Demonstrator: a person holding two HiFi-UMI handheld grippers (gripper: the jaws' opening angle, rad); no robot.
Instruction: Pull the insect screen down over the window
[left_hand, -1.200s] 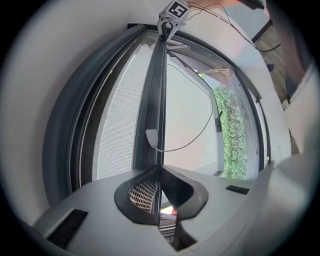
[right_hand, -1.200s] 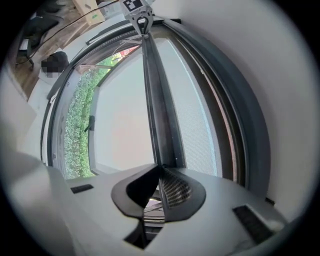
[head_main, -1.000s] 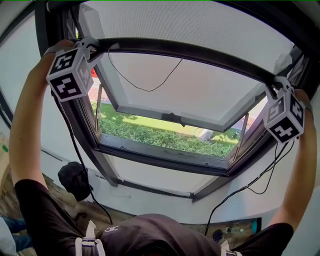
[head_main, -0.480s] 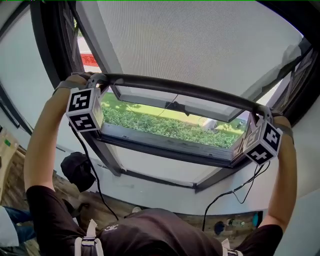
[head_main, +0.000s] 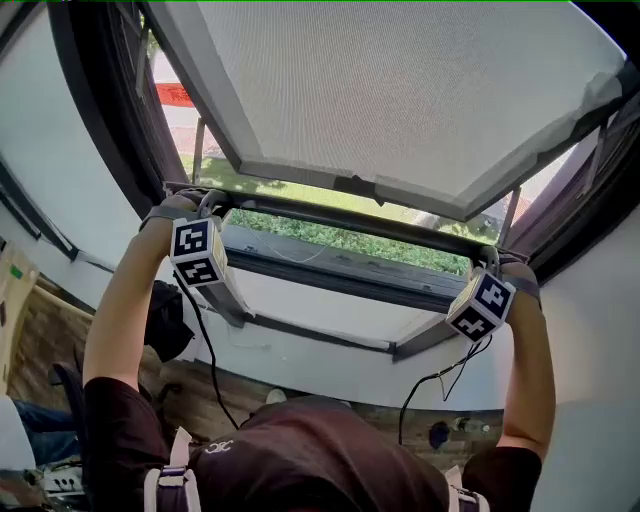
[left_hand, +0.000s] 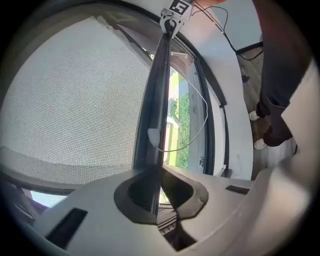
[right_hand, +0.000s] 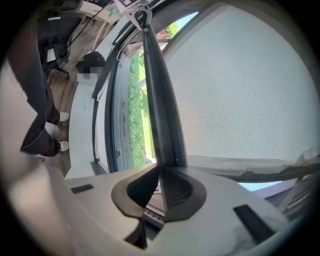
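Note:
The grey mesh insect screen is drawn down over most of the window opening. Its dark pull bar runs across just above the window's lower frame, and a thin strip of grass shows between them. My left gripper is shut on the bar's left end and my right gripper is shut on its right end. In the left gripper view the bar runs from my left gripper to the far gripper, with the mesh at the left. The right gripper view mirrors this with the bar in my right gripper.
The white sash of the window stands tilted outward behind the mesh. A thin white cord loops from the bar. A black bag lies on the wood floor below the left side. Cables hang from both grippers along the white wall.
Both grippers have come down with the pull bar from high in the opening to just above the lower frame. The mesh now covers far more of the window.

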